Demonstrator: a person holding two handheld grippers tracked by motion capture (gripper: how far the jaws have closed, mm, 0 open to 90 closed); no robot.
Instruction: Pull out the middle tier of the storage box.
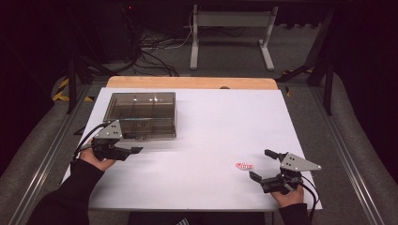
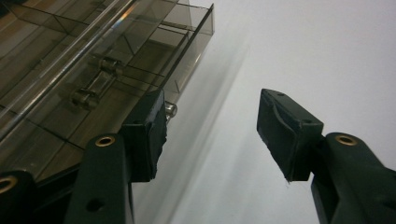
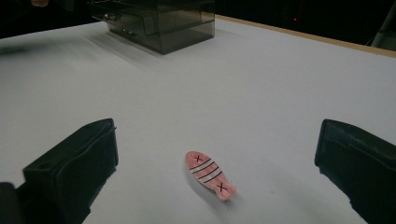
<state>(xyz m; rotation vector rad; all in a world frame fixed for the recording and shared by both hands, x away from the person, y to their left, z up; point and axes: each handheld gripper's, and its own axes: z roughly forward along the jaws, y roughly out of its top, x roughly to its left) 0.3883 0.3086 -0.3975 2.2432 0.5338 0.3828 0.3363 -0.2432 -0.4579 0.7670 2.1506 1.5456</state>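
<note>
A white table [image 1: 197, 140] seen from above, a person's forearms in dark sleeves coming in from the bottom edge; near the right front of the table lies a small pink fish-shaped piece [image 1: 244, 166], flat on the surface, marked with dark stripes across its middle and a small cross near each end; in the high view its long axis runs roughly left to right across the table; in the right gripper view it lies slantwise, the wider rounded end farther away and to the left, the narrower end nearer and to the right; the right gripper [image 1: 262, 165] sits just beside it, jaws wide apart, holding nothing, the fish between them but touching neither; the left gripper [image 1: 136, 150] rests at the left, jaws also apart and empty, just in front of a smoky transparent box [image 1: 141, 112] with inner compartments.
</note>
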